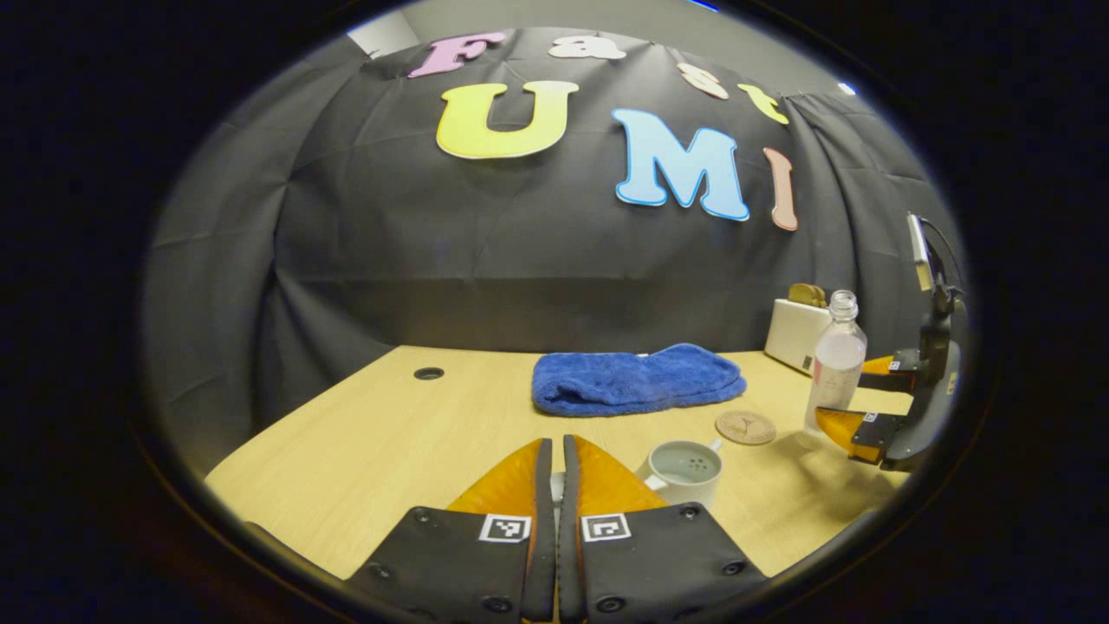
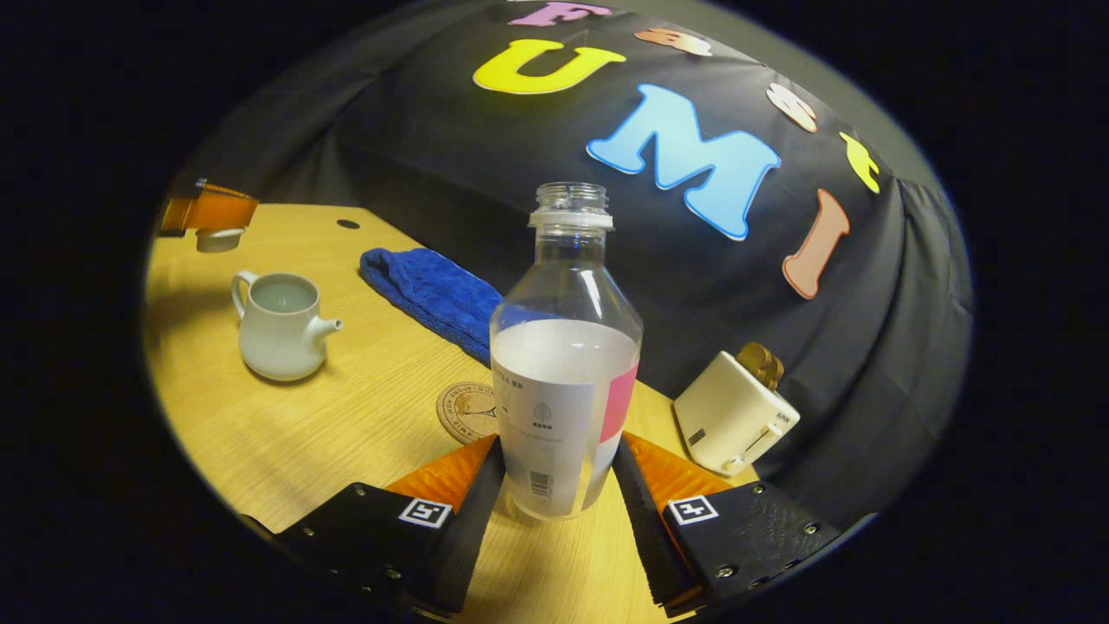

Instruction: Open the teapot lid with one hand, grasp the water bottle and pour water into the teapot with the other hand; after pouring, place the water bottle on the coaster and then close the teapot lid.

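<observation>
The white teapot (image 1: 684, 472) (image 2: 282, 329) stands lidless on the wooden table (image 1: 372, 451), just right of my left gripper (image 1: 555, 442). In the right gripper view, my left gripper (image 2: 208, 212) hovers above the table, shut on the white lid (image 2: 218, 239). The uncapped water bottle (image 2: 563, 347) (image 1: 836, 364), about half full, stands upright between the fingers of my right gripper (image 2: 559, 442) (image 1: 853, 394). Both pads press on its lower sides. The round coaster (image 1: 745, 427) (image 2: 468, 412) lies between the teapot and the bottle.
A folded blue towel (image 1: 637, 379) (image 2: 433, 295) lies at the back of the table. A white toaster (image 1: 797, 334) (image 2: 732, 416) sits at the back right, close behind the bottle. A cable hole (image 1: 428, 373) is at the far left.
</observation>
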Tool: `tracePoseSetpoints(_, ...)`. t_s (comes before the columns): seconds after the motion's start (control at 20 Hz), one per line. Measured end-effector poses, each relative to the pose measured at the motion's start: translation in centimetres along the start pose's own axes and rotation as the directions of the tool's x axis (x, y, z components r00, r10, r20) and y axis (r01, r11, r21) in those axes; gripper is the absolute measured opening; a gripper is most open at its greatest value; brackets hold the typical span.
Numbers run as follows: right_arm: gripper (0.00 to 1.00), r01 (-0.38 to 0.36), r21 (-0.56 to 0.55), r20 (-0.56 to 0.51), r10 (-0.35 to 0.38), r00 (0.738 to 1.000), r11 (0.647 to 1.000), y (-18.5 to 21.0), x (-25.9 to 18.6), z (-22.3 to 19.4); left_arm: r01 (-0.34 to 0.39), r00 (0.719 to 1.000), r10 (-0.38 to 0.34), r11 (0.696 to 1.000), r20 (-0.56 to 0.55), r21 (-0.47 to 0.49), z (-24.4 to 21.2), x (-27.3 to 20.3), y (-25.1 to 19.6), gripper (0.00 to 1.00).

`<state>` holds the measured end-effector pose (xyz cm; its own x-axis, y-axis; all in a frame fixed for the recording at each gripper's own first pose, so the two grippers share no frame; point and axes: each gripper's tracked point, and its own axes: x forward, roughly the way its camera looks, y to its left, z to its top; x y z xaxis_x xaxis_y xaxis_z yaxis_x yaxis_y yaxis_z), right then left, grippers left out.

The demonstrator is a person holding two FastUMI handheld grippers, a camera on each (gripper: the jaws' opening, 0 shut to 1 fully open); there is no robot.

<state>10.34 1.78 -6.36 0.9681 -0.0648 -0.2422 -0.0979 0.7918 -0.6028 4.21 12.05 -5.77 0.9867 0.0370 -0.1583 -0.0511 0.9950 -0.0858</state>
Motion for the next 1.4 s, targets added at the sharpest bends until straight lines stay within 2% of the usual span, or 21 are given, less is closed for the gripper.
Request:
tracePoseSetpoints(0.25,0.76,0.062,-0.231,0.061,-0.049,0.997,0.971,0.1,0.5,2.3,-0.014,1.000,0.014,1.000,-0.005,-0.005,-0.6,-0.5,1.2,0.07)
tracePoseSetpoints(0.45,0.76,0.102,-0.386,0.102,-0.068,0.992,0.917,0.9,1.2,4.0,-0.025,1.000,0.025,1.000,-0.011,-0.012,-1.1,-0.9,2.3,0.07)
tracePoseSetpoints(0.7,0.75,0.132,-0.521,0.137,-0.070,0.988,0.843,1.5,1.4,5.0,-0.035,0.999,0.035,0.999,-0.021,-0.023,-1.7,-1.3,3.4,0.08)
tracePoseSetpoints(0.9,0.75,0.209,-0.641,0.202,-0.101,0.974,0.738,1.5,1.5,6.2,-0.040,0.999,0.039,0.999,-0.027,-0.029,-2.2,-1.3,3.9,0.08)
tracePoseSetpoints(1.1,0.75,0.227,-0.704,0.227,-0.090,0.970,0.673,2.5,1.6,6.9,-0.039,0.999,0.038,0.999,-0.031,-0.034,-2.5,-1.3,4.1,0.08)
tracePoseSetpoints(1.4,0.75,0.266,-0.792,0.271,-0.074,0.960,0.550,3.2,1.2,6.7,-0.038,0.999,0.037,0.999,-0.037,-0.036,-2.8,-1.4,4.2,0.08)
